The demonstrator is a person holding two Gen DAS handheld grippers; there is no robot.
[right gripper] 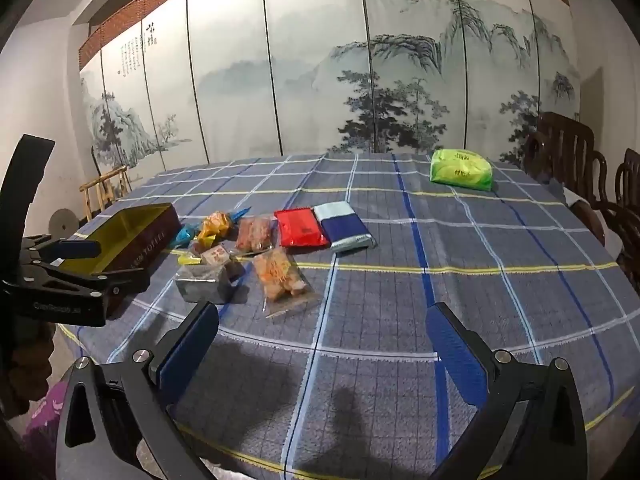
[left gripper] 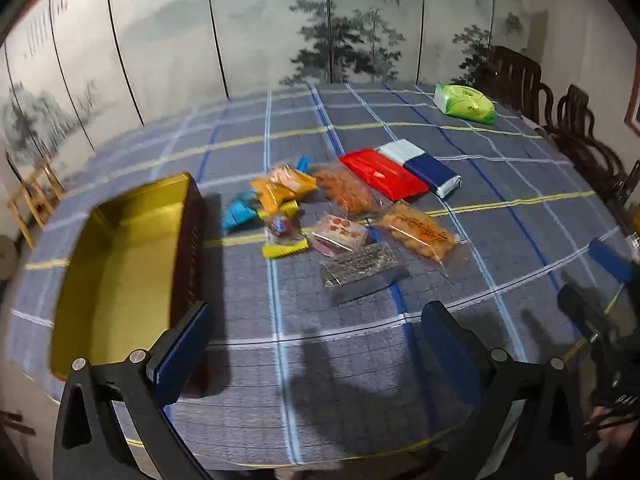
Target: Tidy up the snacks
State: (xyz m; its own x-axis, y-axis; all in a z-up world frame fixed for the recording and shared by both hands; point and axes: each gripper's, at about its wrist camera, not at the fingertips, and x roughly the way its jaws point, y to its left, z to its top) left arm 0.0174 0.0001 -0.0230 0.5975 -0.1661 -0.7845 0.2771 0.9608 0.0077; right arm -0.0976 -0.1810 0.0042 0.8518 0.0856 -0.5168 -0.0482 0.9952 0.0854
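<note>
While both spread and empty, left claw [left gripper: 316,344], right claw [right gripper: 322,346]; one tin [left gripper: 120,264], two orange snack bags [left gripper: 416,232].

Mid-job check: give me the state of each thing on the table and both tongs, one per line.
Left tongs: open, holding nothing.
Right tongs: open, holding nothing.
Tin box: lid off, nothing inside.
Red packet: flat on the cloth, sealed.
Blue-and-white packet: flat, beside the red packet.
Clear bag of orange snacks: lying flat, outside the box.
Silver packet: lying flat, nearest the tongs.
Green pack: apart, at the far side.
</note>
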